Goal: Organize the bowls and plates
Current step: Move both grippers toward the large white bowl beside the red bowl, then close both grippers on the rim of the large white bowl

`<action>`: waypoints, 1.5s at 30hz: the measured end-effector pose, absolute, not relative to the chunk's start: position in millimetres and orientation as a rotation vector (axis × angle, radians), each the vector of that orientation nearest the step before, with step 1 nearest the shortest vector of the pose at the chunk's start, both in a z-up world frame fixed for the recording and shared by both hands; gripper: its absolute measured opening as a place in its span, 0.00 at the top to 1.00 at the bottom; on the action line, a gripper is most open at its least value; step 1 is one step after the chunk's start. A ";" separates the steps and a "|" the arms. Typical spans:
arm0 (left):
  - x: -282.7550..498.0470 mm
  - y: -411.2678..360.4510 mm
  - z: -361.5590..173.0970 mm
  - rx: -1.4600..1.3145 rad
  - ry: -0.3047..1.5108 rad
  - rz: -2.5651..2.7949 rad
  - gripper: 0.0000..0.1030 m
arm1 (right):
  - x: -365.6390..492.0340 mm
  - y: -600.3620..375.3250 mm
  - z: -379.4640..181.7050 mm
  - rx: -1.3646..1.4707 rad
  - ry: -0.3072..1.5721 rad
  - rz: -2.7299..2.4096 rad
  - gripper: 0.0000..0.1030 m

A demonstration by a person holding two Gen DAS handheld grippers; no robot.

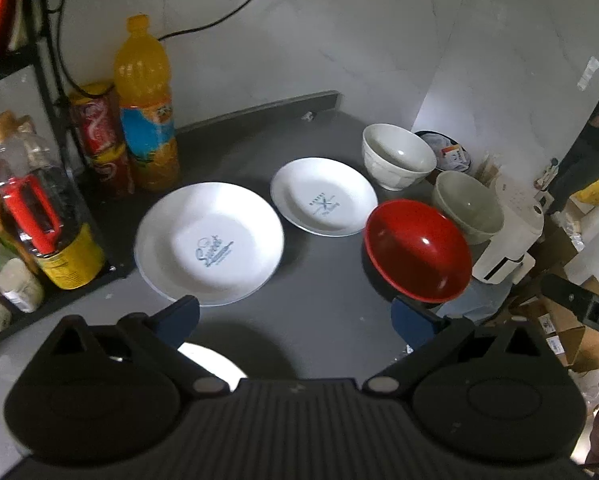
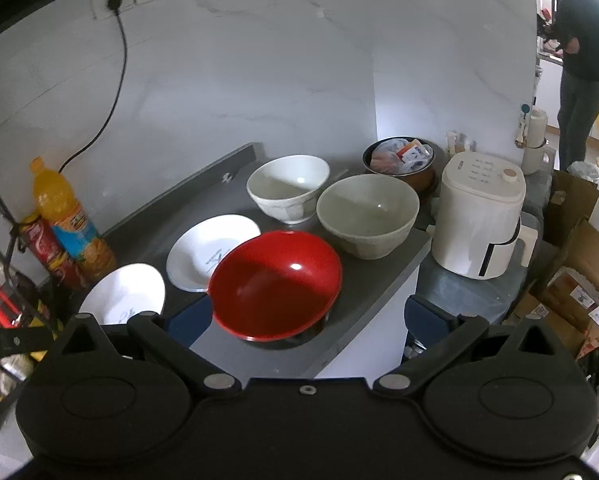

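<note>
Grey and flat, the worktop holds our dishes by a pale wall. Our right gripper has its two fingers wide apart and holds nothing. The red bowl sits just ahead of it, a bit to its left side, closer than any other dish. Our left gripper is wide apart and empty too, with the big white plate ahead on its left. We think the right one goes for the red bowl.
</note>
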State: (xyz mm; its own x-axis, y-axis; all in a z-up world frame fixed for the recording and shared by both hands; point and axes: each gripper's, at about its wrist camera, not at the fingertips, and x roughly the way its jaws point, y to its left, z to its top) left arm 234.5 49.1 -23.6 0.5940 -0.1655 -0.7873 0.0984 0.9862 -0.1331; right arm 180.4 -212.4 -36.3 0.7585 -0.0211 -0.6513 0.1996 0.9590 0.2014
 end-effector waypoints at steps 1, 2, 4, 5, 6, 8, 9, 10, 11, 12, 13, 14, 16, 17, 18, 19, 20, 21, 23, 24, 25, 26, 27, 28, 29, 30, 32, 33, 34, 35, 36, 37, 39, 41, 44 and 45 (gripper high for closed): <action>238.1 46.3 -24.2 -0.075 0.921 -0.153 0.02 | 183.8 -214.6 -36.9 0.271 0.700 -0.124 0.00; 241.6 43.5 -24.7 -0.073 0.919 -0.153 0.02 | 188.1 -218.2 -37.5 0.274 0.698 -0.128 0.00; 250.4 36.5 -25.7 -0.078 0.914 -0.159 0.03 | 195.1 -224.1 -40.1 0.278 0.697 -0.136 0.01; 254.9 33.3 -26.9 -0.084 0.915 -0.159 0.03 | 199.9 -228.7 -42.1 0.284 0.700 -0.142 0.01; 261.6 29.9 -28.4 -0.097 0.921 -0.152 0.03 | 204.4 -233.4 -44.3 0.292 0.704 -0.146 0.03; 273.6 23.8 -30.7 -0.124 0.925 -0.142 0.03 | 214.2 -243.8 -49.3 0.310 0.714 -0.137 0.08; 279.7 19.0 -30.9 -0.131 0.922 -0.139 0.03 | 218.7 -248.2 -51.4 0.312 0.719 -0.128 0.10; 284.6 14.2 -30.8 -0.132 0.918 -0.133 0.03 | 223.0 -252.6 -52.9 0.312 0.723 -0.122 0.10; 289.6 8.8 -30.5 -0.135 0.912 -0.126 0.03 | 228.3 -257.2 -53.8 0.311 0.727 -0.115 0.12; 294.9 2.9 -30.8 -0.140 0.905 -0.120 0.03 | 234.1 -262.2 -54.8 0.308 0.731 -0.103 0.13; 300.2 -2.5 -31.6 -0.146 0.904 -0.114 0.04 | 239.3 -265.8 -55.2 0.303 0.734 -0.094 0.14; 306.2 -8.4 -32.9 -0.154 0.905 -0.107 0.06 | 245.6 -270.5 -55.8 0.298 0.737 -0.086 0.16; 317.9 -21.2 -35.9 -0.170 0.911 -0.098 0.08 | 258.3 -282.7 -57.3 0.295 0.742 -0.074 0.18; 322.6 -27.3 -37.3 -0.178 0.911 -0.093 0.11 | 263.7 -288.2 -58.1 0.300 0.745 -0.065 0.20; 327.5 -33.0 -38.3 -0.184 0.913 -0.087 0.12 | 270.9 -294.9 -59.7 0.308 0.751 -0.052 0.22; 332.0 -39.2 -39.4 -0.191 0.916 -0.084 0.13 | 276.9 -299.9 -61.2 0.312 0.758 -0.044 0.23; 337.4 -45.5 -40.4 -0.197 0.919 -0.083 0.15 | 282.6 -305.5 -62.8 0.315 0.764 -0.039 0.24; 342.0 -52.3 -41.7 -0.199 0.920 -0.082 0.17 | 288.3 -310.6 -64.5 0.315 0.770 -0.035 0.26; 350.0 -66.2 -44.8 -0.196 0.923 -0.080 0.20 | 298.9 -319.5 -68.3 0.312 0.783 -0.030 0.29; 353.8 -72.4 -46.6 -0.196 0.926 -0.081 0.22 | 304.6 -324.6 -70.7 0.314 0.792 -0.027 0.31; 357.9 -79.0 -48.6 -0.199 0.928 -0.083 0.23 | 309.3 -329.8 -72.8 0.319 0.799 -0.022 0.32; 361.3 -84.9 -49.9 -0.202 0.931 -0.083 0.24 | 313.7 -334.3 -75.2 0.327 0.805 -0.013 0.34; 365.5 -91.6 -52.1 -0.205 0.937 -0.080 0.25 | 319.8 -339.3 -78.1 0.331 0.814 -0.005 0.36; 369.5 -97.5 -54.5 -0.209 0.943 -0.081 0.26 | 324.8 -343.3 -80.7 0.331 0.822 -0.001 0.37; 372.8 -101.3 -56.4 -0.214 0.945 -0.085 0.28 | 330.5 -347.6 -83.8 0.330 0.832 0.002 0.38; 376.6 -106.6 -59.1 -0.217 0.946 -0.088 0.30 | 335.1 -351.2 -86.0 0.331 0.839 0.005 0.40; 384.2 -116.4 -64.4 -0.218 0.950 -0.089 0.33 | 344.0 -358.5 -91.3 0.331 0.854 0.013 0.43; 388.4 -121.6 -67.4 -0.220 0.953 -0.094 0.35 | 348.8 -361.8 -94.2 0.332 0.862 0.016 0.45; 392.4 -126.1 -69.6 -0.222 0.955 -0.098 0.37 | 352.5 -364.6 -96.7 0.333 0.870 0.019 0.47; 397.5 -131.9 -72.7 -0.226 0.959 -0.103 0.39 | 357.0 -367.9 -99.4 0.334 0.879 0.023 0.50; 401.3 -135.8 -75.5 -0.229 0.961 -0.108 0.40 | 361.3 -371.2 -102.4 0.335 0.888 0.029 0.53; 405.4 -139.9 -78.1 -0.234 0.969 -0.110 0.41 | 364.9 -373.8 -105.1 0.335 0.898 0.035 0.55; 414.6 -147.1 -83.6 -0.265 0.989 -0.119 0.45 | 373.3 -378.7 -111.5 0.329 0.918 0.040 0.59; 422.9 -154.8 -88.5 -0.274 0.993 -0.136 0.47 | 381.1 -384.0 -117.7 0.327 0.937 0.039 0.64; 434.1 -164.8 -96.1 -0.267 1.002 -0.145 0.51 | 390.8 -389.3 -125.8 0.340 0.962 0.040 0.66; 438.3 -167.7 -99.8 -0.273 1.010 -0.150 0.53 | 394.3 -391.4 -128.2 0.346 0.969 0.039 0.67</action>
State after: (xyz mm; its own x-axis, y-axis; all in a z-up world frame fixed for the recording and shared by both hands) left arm 438.3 -167.7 -99.8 0.5257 -0.2493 -0.8133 -0.0017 0.9558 -0.2941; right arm 394.3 -391.4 -128.2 0.5696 0.1856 -0.8007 0.1209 0.9447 0.3049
